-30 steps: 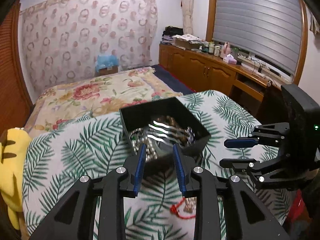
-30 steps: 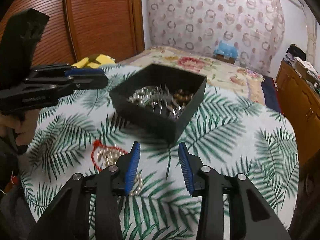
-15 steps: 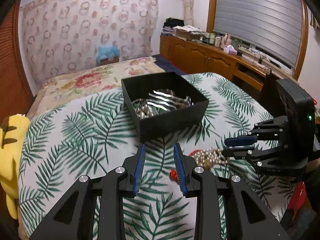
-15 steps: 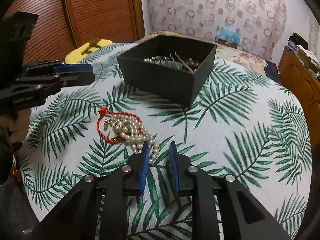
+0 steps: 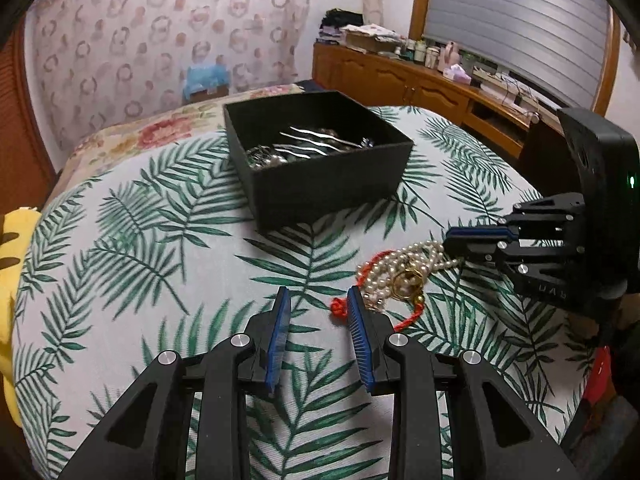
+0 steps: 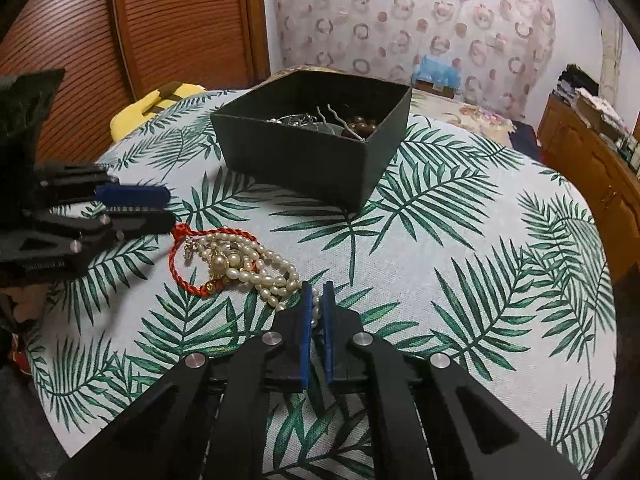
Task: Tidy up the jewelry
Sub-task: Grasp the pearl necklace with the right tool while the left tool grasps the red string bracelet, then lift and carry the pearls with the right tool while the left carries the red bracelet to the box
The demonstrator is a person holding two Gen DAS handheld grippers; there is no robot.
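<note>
On the counter (image 6: 460,240), the pearl necklace (image 6: 256,268) trails left from the right gripper (image 6: 317,300), already pinched on its near end; left gripper (image 5: 316,312) sits apart, empty, black box (image 6: 304,152) straight behind.

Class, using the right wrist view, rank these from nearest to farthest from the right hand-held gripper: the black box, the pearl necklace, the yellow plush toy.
1. Pearl necklace: pinched at the right hand-held gripper tips, trailing left.
2. Black box: ahead, mid-table.
3. Yellow plush toy: far left, beyond the table's edge.
</note>
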